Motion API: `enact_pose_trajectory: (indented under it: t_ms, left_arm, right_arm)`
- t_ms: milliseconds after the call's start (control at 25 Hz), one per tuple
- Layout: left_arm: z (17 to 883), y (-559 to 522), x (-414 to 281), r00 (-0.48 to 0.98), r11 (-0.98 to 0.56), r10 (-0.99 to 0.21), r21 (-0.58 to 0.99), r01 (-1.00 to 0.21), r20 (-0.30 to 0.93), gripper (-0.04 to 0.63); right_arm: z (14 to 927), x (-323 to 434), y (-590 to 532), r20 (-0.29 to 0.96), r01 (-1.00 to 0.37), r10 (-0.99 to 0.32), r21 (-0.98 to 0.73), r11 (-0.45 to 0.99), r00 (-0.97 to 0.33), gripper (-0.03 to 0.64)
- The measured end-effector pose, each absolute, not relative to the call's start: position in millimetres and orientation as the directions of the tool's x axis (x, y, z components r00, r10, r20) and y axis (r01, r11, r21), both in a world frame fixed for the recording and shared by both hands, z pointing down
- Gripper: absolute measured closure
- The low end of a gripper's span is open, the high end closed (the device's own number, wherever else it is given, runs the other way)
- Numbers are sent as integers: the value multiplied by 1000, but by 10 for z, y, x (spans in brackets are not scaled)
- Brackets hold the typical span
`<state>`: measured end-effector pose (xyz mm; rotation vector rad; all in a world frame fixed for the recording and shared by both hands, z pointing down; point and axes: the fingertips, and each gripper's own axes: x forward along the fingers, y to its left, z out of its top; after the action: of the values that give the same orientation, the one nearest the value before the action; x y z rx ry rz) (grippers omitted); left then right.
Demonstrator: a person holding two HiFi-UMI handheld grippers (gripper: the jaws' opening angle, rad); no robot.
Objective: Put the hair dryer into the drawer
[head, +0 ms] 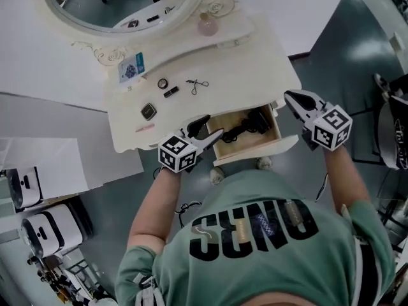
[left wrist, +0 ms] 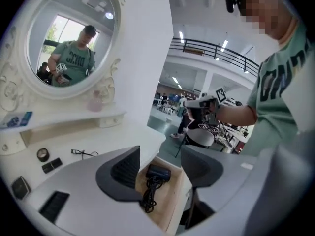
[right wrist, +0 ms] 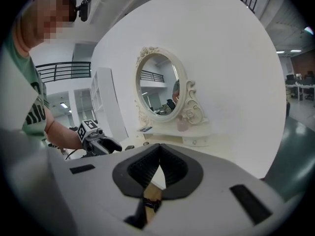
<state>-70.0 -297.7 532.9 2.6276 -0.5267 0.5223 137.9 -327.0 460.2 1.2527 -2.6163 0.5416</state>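
The black hair dryer [head: 252,123] lies with its coiled cord inside the open wooden drawer [head: 256,152] of a cream vanity table [head: 191,107]. My left gripper [head: 213,125] is open at the drawer's left front corner, with nothing between its fingers. In the left gripper view, the hair dryer [left wrist: 157,177] shows in the drawer [left wrist: 171,203] beyond the open left gripper [left wrist: 160,163]. My right gripper [head: 290,97] hovers at the drawer's right side, shut and empty. In the right gripper view the right gripper [right wrist: 159,156] has its jaws closed tip to tip.
On the tabletop lie an eyelash curler [head: 197,85], a small ring-shaped item [head: 163,83], a black stick [head: 171,92] and a black compact [head: 148,111]. An oval mirror [head: 121,5] and a pink bottle [head: 208,24] stand at the back. White devices [head: 44,229] sit on the floor at left.
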Motion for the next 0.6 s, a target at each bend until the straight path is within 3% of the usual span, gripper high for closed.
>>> enact_pose_trajectory:
  t_ms: [360,600]
  left_arm:
    - [3926,-2916,-1662,851,-814,-516,256,-522,93,450]
    - [3365,-2789,-2263,757,-744,-650,264,-614,-71,550]
  right_arm:
    - [3868,786,-3296,267,-740,-691,-189,646,-672,623]
    - [3475,367,-3251,220,-705,-671,-158,692,-708,623]
